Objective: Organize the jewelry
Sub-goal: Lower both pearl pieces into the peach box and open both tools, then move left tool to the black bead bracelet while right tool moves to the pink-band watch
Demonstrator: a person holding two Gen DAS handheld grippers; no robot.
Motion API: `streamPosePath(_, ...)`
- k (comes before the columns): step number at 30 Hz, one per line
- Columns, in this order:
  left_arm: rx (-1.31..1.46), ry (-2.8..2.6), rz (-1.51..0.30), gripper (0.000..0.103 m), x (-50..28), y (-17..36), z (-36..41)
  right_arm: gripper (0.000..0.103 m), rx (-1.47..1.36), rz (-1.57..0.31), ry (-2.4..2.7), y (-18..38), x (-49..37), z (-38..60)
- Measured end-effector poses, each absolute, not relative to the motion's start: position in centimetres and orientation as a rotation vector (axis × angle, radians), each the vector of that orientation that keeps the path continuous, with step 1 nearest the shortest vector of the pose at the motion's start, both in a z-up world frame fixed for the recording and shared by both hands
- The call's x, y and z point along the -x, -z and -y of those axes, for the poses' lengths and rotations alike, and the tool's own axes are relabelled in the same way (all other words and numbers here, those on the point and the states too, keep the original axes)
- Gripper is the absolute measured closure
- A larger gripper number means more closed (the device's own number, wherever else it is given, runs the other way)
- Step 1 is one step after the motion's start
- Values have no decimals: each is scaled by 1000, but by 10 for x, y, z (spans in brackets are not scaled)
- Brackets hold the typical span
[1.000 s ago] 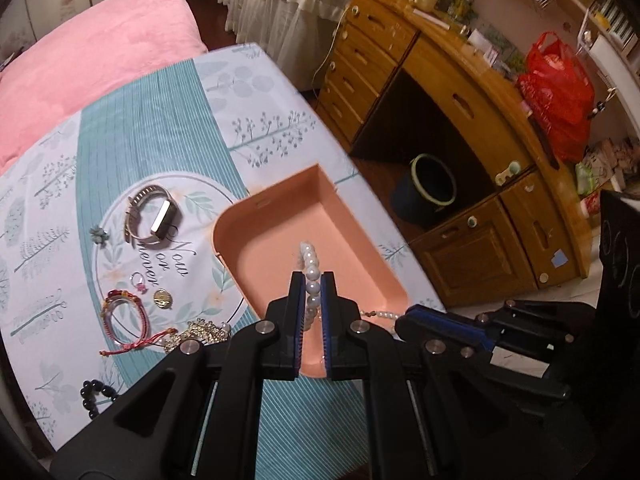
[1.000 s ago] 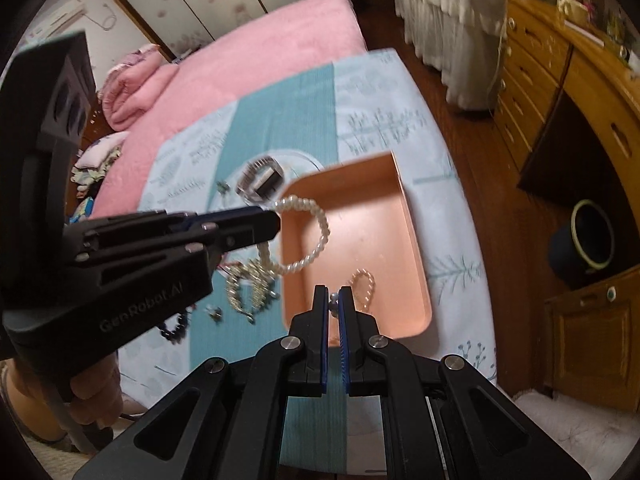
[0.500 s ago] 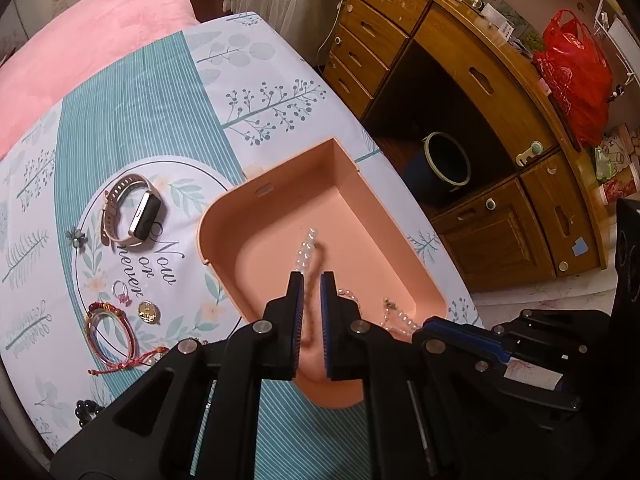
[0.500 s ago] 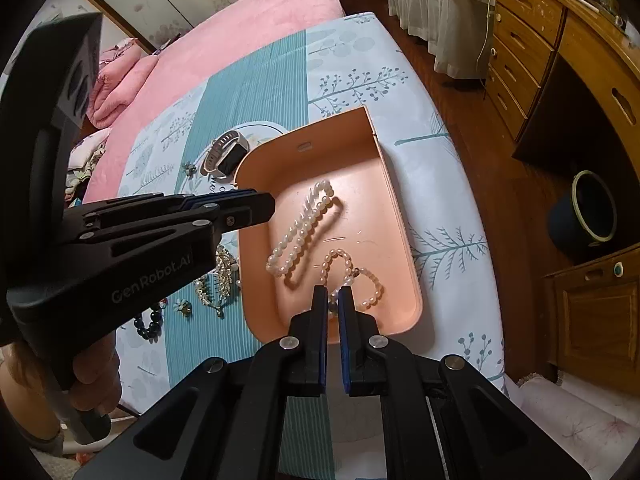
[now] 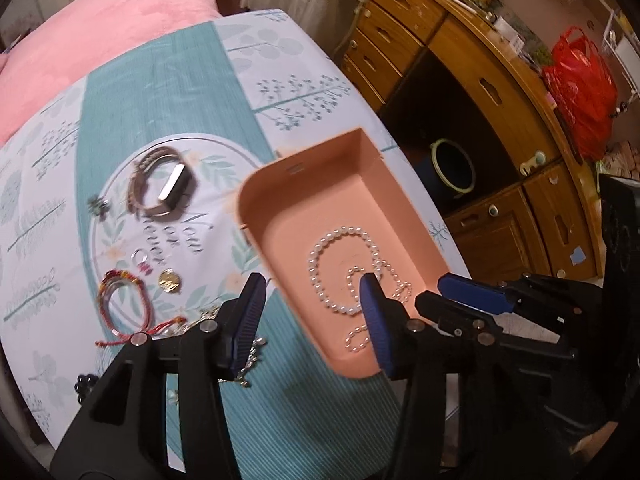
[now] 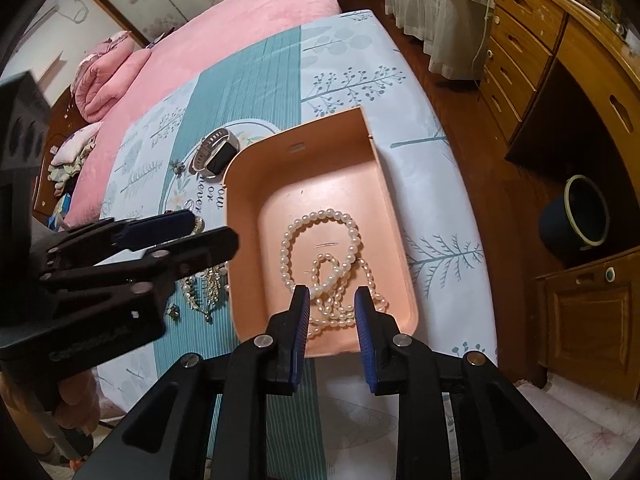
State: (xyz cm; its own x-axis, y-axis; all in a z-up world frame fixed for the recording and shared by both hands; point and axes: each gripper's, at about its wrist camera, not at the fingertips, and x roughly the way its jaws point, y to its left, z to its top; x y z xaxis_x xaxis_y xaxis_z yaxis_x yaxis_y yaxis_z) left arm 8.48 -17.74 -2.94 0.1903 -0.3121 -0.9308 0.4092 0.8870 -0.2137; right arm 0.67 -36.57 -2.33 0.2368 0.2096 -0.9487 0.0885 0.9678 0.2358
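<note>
A peach tray (image 5: 280, 176) (image 6: 248, 168) sits on the patterned bedspread. A white pearl necklace (image 5: 340, 240) (image 6: 320, 216) lies coiled inside it. My left gripper (image 5: 312, 292) is open and empty above the tray's near left rim; it also shows in the right wrist view (image 6: 200, 232). My right gripper (image 6: 332, 304) is open and empty over the tray's near end, above the pearls. On the spread left of the tray lie a watch (image 5: 164, 188) (image 6: 214, 156), a red cord bracelet (image 5: 124, 300), a gold coin pendant (image 5: 169, 280), a small ring (image 5: 140, 258) and a gold chain (image 6: 208, 284).
A pink quilt (image 6: 240, 32) covers the bed beyond the spread. A wooden desk with drawers (image 5: 480, 80) stands to the right, with a dark bin (image 5: 452, 168) under it and a red bag (image 5: 580, 80) on top. Dark beads (image 5: 82, 384) lie near the spread's edge.
Both grippers have opened and let go of the pearl necklace, which now lies coiled in the tray. Both grippers have drawn back slightly.
</note>
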Motion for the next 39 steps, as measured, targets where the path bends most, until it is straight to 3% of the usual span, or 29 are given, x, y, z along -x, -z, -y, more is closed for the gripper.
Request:
streamPosePath(20,5,345,-1288,57,-54,20,92,80,-190,-1307,-158,-6,-4,325)
streamPosePath(39,162,49,-1314,57,-16,38,-52,80,-97,-1289,-321,-31,-16,242)
